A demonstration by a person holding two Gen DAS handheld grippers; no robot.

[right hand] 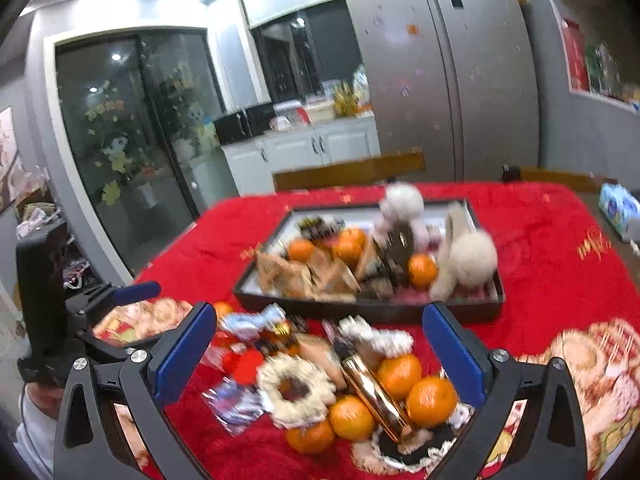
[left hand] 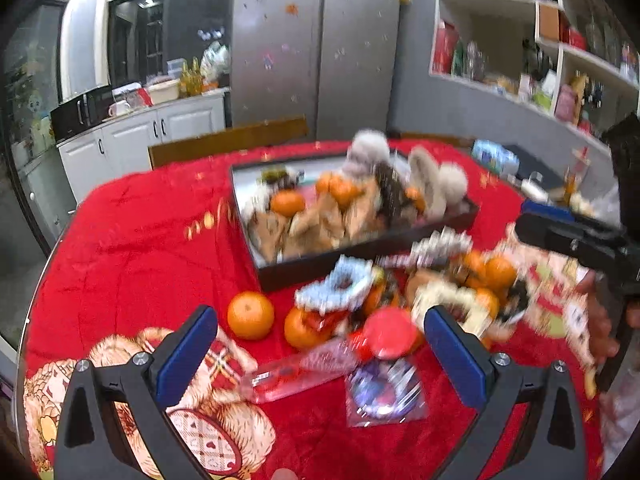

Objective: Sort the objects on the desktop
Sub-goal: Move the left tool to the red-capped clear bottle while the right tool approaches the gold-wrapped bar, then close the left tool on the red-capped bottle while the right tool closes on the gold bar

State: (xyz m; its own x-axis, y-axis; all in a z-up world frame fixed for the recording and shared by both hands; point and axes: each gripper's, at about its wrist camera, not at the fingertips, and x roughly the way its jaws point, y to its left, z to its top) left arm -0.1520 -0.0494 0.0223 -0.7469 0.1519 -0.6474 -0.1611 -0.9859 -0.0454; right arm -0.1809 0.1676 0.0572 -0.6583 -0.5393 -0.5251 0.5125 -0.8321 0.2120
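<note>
A dark tray (left hand: 360, 252) (right hand: 368, 308) on the red tablecloth holds oranges, brown packets and fluffy hair ties. In front of it lies a loose pile: oranges (left hand: 251, 315) (right hand: 431, 401), a blue scrunchie (left hand: 340, 284), a cream scrunchie (right hand: 296, 390), a gold tube (right hand: 370, 388), a clear bottle with a red cap (left hand: 304, 368) and a foil packet (left hand: 380, 394). My left gripper (left hand: 320, 356) is open above the bottle. My right gripper (right hand: 320, 356) is open above the pile. The right gripper also shows at the right edge of the left wrist view (left hand: 576, 240).
A wooden chair back (left hand: 228, 140) stands behind the table. A blue tissue pack (right hand: 618, 204) and small bottles (left hand: 572, 184) sit at the table's far right. A fridge (left hand: 316, 48), kitchen counter (left hand: 160, 108) and wall shelves (left hand: 532, 52) lie beyond.
</note>
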